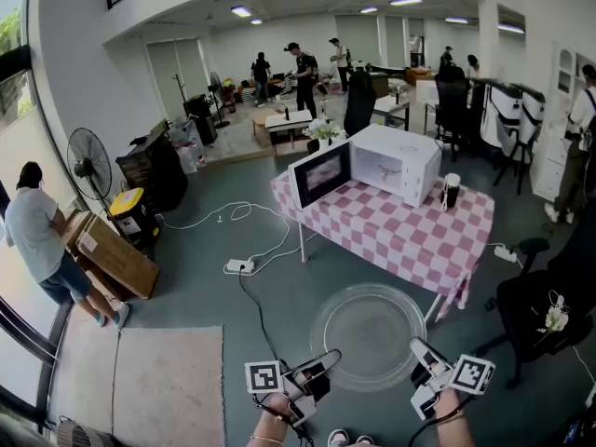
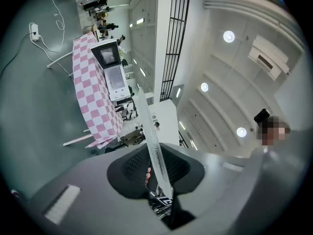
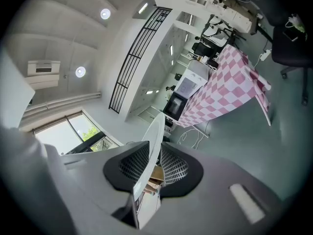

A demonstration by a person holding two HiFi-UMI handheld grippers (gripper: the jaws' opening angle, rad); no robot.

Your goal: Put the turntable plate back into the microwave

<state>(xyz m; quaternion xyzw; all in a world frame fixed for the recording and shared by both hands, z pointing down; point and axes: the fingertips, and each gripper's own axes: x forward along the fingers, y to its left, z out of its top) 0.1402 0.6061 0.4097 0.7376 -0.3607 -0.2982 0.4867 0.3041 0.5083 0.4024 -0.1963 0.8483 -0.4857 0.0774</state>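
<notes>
Glass plate (image 1: 368, 336), clear and round, carried flat between two hand-held grippers at the near edge of the head view, above the grey floor (image 1: 186, 287). The left gripper (image 1: 321, 366) has closed on the plate's near-left rim and the right gripper (image 1: 421, 354) on its near-right rim. Each gripper view shows the plate edge-on, running out from between the ribbed pads (image 2: 131, 165). Both pairs of jaws stand only a rim's thickness apart and nip the glass, with nothing else between them. Holding two opposite points probably serves to share the weight and to stop the disc tipping, and the level pose suits a low, wide opening.

Further off stands a table (image 1: 400, 240) under a pink-and-white checked cloth, which bears the microwave (image 1: 402, 161) and, just beside it to the right, a dark cup (image 1: 451, 191). The microwave's door (image 1: 321, 173) hangs open to the left, leaving the white cavity facing the carrier. It seems to have been left so because neither gripper is free to open it. Whether a roller ring lies inside cannot be made out.

The plate is well apart from the table, so the carry looks to be at an early stage. The insertion ahead would call for clearing the door and the cavity sill without knocking the glass. A slip on such narrow rim holds is the chief hazard.
</notes>
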